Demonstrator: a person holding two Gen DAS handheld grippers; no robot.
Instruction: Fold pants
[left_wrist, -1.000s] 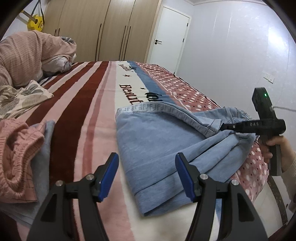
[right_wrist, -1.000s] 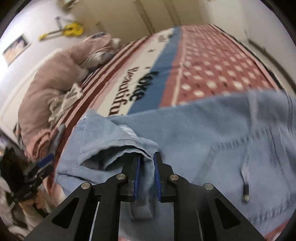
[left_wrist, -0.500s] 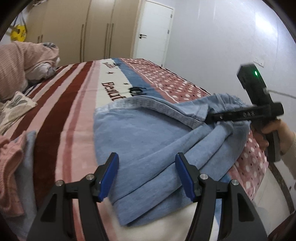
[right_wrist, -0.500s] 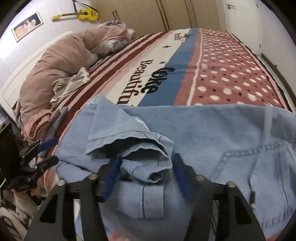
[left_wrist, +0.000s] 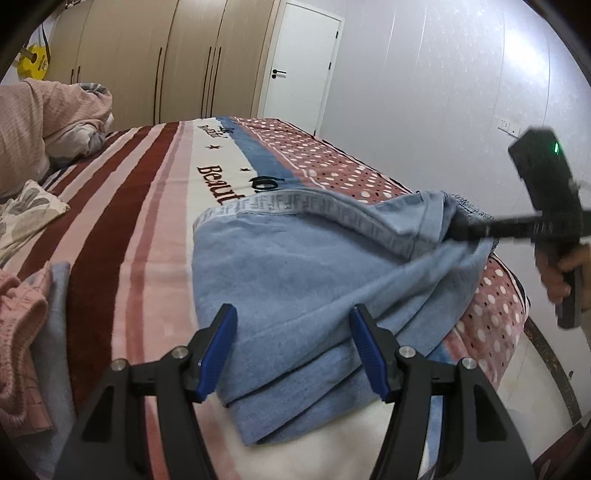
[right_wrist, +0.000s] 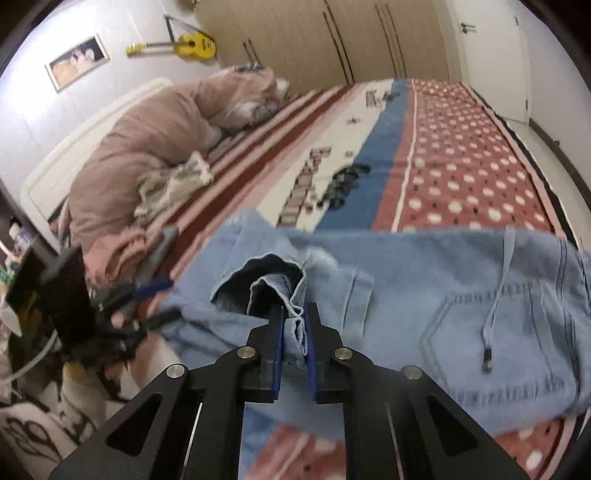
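Note:
Light blue denim pants (left_wrist: 295, 273) lie folded on the bed, a patterned stripe along their far edge. My left gripper (left_wrist: 291, 339) is open and empty, hovering over the near folded edge. My right gripper (right_wrist: 294, 325) is shut on the hem of a pant leg (right_wrist: 273, 280) and holds it lifted; it also shows in the left wrist view (left_wrist: 465, 230) at the right, pinching the cloth. In the right wrist view the pants (right_wrist: 443, 295) spread to the right with a drawstring (right_wrist: 491, 325) hanging.
The bed carries a striped and dotted blanket (left_wrist: 147, 206). A pink quilt (right_wrist: 147, 147) is heaped at the head. Pink and grey clothes (left_wrist: 22, 325) lie at the left. Wardrobes (left_wrist: 155, 62) and a white door (left_wrist: 299, 66) stand behind. The bed edge drops at the right.
The right gripper, open half a second ago, has shut on the pant leg hem and lifted it. The left gripper stayed open, shifting slightly over the folded edge.

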